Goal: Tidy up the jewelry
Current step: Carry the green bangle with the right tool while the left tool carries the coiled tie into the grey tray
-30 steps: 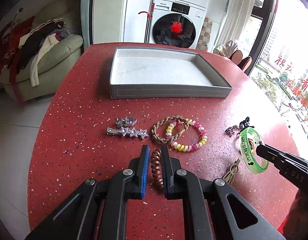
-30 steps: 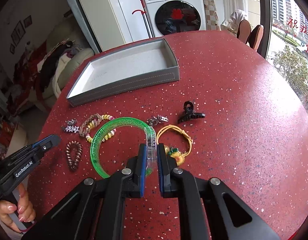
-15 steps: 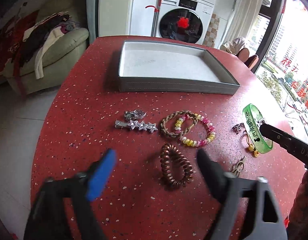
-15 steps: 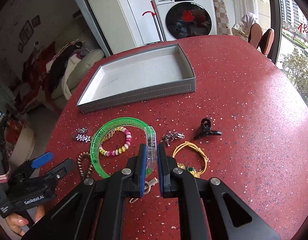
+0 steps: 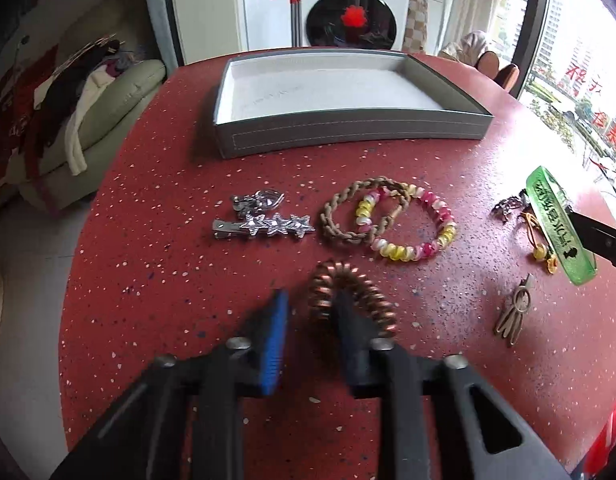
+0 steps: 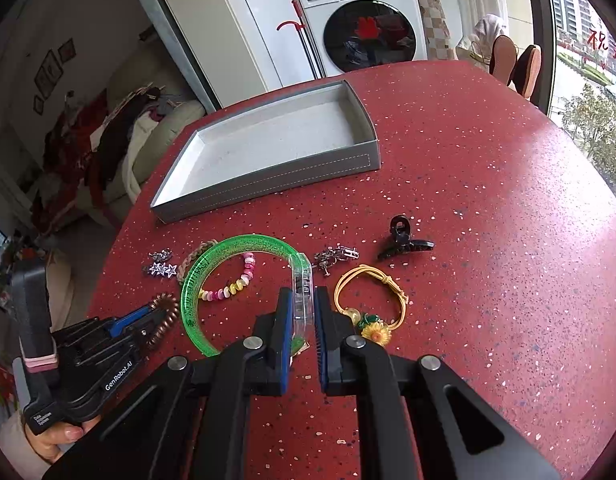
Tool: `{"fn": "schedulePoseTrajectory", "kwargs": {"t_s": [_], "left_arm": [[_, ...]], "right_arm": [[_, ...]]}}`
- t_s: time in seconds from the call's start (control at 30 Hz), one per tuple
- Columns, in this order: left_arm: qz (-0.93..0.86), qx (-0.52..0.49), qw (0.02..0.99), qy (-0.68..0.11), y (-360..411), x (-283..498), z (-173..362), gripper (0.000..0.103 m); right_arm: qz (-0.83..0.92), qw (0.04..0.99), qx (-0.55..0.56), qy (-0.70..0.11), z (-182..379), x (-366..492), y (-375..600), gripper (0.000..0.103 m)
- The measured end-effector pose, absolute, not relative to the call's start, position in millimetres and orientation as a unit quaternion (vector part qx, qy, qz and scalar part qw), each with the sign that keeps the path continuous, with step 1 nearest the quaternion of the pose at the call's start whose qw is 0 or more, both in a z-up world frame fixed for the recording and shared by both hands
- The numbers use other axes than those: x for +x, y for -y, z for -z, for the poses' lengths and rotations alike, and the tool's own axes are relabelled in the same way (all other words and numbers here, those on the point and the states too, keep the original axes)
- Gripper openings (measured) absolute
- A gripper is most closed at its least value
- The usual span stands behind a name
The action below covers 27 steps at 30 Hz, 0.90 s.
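Observation:
A copper coil hair tie lies on the red table near me. My left gripper is closing low over it. Its right finger stands inside the loop, the left strand lies between the jaws, and a gap still shows beside the blue pad. In the right wrist view that coil sits at the left gripper's tips. My right gripper is shut on the clear section of the green bangle, held just above the table. The left wrist view shows the bangle at its right edge. The grey tray stands behind, nothing in it.
Between coil and tray lie a silver star hair clip, a braided bracelet and a pink-yellow bead bracelet. To the right are a bronze pendant, a yellow cord bracelet, a silver piece and a black claw clip.
The left gripper let go of the coil, swung wide open, sank, and has drawn in again around the coil's left strand. The right gripper kept its hold on the green bangle.

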<state>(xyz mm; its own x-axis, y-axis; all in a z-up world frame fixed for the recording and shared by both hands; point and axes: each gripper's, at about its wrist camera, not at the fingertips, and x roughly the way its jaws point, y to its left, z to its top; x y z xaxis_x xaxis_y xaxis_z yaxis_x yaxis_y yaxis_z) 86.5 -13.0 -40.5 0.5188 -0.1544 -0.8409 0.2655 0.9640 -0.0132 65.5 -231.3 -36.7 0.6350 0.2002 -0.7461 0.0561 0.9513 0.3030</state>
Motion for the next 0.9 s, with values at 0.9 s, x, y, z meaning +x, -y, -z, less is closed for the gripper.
{"fn": "schedulePoseTrajectory", "kwargs": {"t_s": [0.9], "left_arm": [[0.146,0.008,0.898,-0.415,36.1,252.6,-44.4,0.029]], "right_arm": [[-0.038,0.900,0.089,-0.425,-9.6,261.7,239.4,0.011]]}}
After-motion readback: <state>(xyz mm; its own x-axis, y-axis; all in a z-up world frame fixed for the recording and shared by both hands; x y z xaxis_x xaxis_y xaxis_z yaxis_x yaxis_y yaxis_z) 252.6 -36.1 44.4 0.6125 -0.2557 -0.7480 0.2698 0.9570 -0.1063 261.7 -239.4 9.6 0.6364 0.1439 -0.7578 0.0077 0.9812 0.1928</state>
